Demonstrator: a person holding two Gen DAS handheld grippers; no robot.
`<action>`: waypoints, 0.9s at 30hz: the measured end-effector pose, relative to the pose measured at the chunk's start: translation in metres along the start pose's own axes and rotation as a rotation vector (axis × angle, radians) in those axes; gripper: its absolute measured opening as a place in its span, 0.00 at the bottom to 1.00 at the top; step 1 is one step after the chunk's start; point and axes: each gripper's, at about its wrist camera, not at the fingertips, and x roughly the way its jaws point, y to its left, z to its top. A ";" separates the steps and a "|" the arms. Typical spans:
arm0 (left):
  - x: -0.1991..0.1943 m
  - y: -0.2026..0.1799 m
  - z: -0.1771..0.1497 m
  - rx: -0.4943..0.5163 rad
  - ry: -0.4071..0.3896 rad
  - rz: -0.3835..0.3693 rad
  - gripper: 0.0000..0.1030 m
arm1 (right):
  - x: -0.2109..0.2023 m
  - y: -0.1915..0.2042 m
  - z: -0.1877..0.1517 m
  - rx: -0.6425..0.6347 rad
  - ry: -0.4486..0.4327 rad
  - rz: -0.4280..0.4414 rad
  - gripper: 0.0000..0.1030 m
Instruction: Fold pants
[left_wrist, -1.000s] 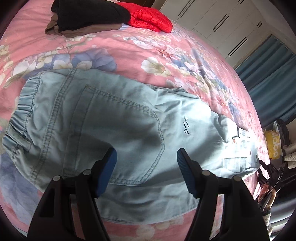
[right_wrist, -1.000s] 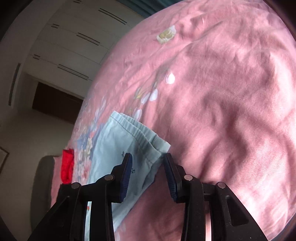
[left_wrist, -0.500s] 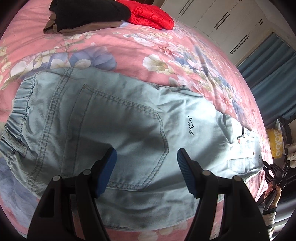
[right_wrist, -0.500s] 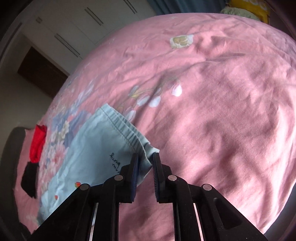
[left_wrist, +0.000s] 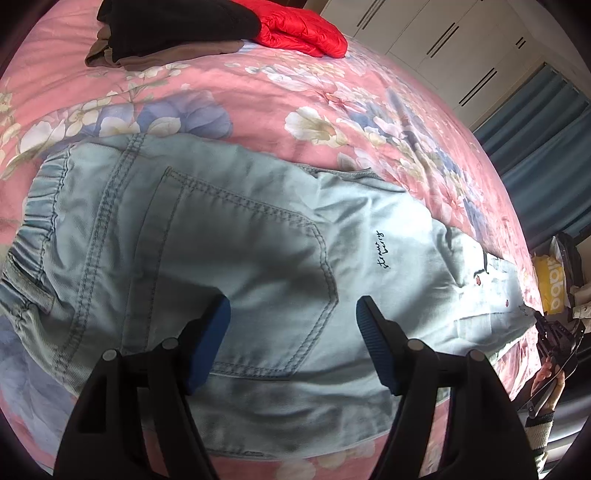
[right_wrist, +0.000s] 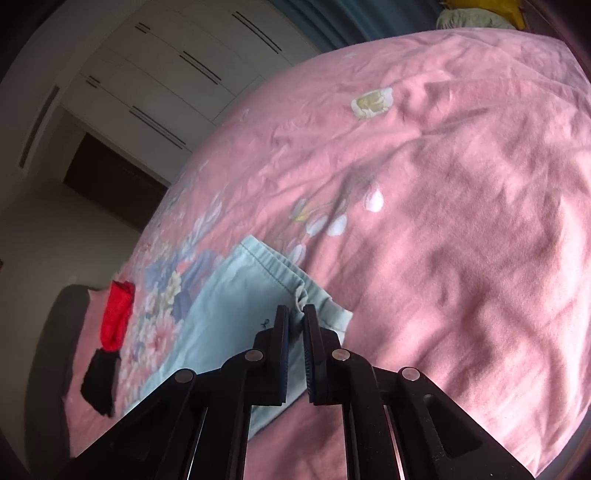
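Note:
Light blue denim pants (left_wrist: 236, 251) lie flat on the pink floral bedspread (left_wrist: 295, 92), waistband at the left, back pocket facing up, legs running off to the right. My left gripper (left_wrist: 293, 319) hovers open above the seat and pocket, nothing between its blue pads. In the right wrist view the leg hem of the pants (right_wrist: 258, 288) lies on the bedspread (right_wrist: 443, 221). My right gripper (right_wrist: 296, 317) is shut on the hem, which bunches up between its pads. A hand (left_wrist: 546, 384) holds that gripper at the far right of the left wrist view.
A red puffer jacket (left_wrist: 303, 29) and dark folded clothes (left_wrist: 166, 33) sit at the far end of the bed, also seen as red jacket (right_wrist: 118, 314) in the right view. White wardrobe doors (right_wrist: 177, 74) and blue curtains (left_wrist: 546, 155) stand beyond. A yellow bag (left_wrist: 552, 288) lies at the right.
My right gripper closed from open onto the pants hem, rose a little and rolled. The left gripper stayed open over the seat.

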 end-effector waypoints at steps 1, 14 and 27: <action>0.000 0.000 0.000 0.001 0.000 0.001 0.68 | -0.002 0.002 0.001 -0.009 -0.016 0.000 0.08; -0.015 -0.006 0.000 0.034 -0.030 -0.011 0.69 | -0.006 0.013 0.002 -0.160 -0.083 -0.261 0.14; -0.022 0.029 -0.001 0.031 -0.069 0.089 0.68 | 0.057 0.072 -0.044 -0.478 0.067 -0.465 0.13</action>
